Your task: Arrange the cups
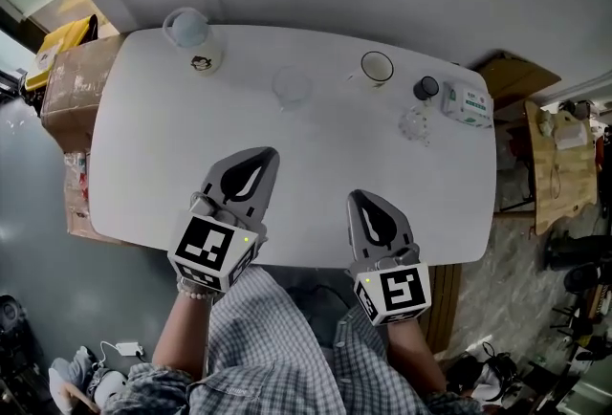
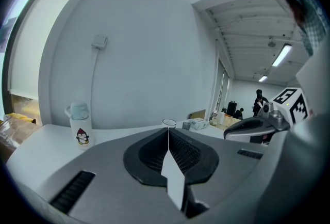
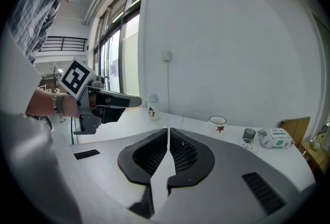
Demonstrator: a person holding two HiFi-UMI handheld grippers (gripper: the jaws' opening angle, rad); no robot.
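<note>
White dark-rimmed mug (image 1: pixel 377 68) stands upright near a seemingly clear glass (image 1: pixel 292 86).

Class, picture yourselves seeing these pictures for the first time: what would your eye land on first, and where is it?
The left gripper and right gripper stand out first, side by side at the near edge of the white table, both with jaws together and empty. Along the far edge stand a white bottle with a penguin picture at the left and a white mug toward the right. Further right are a small dark cup and a tissue pack.
</note>
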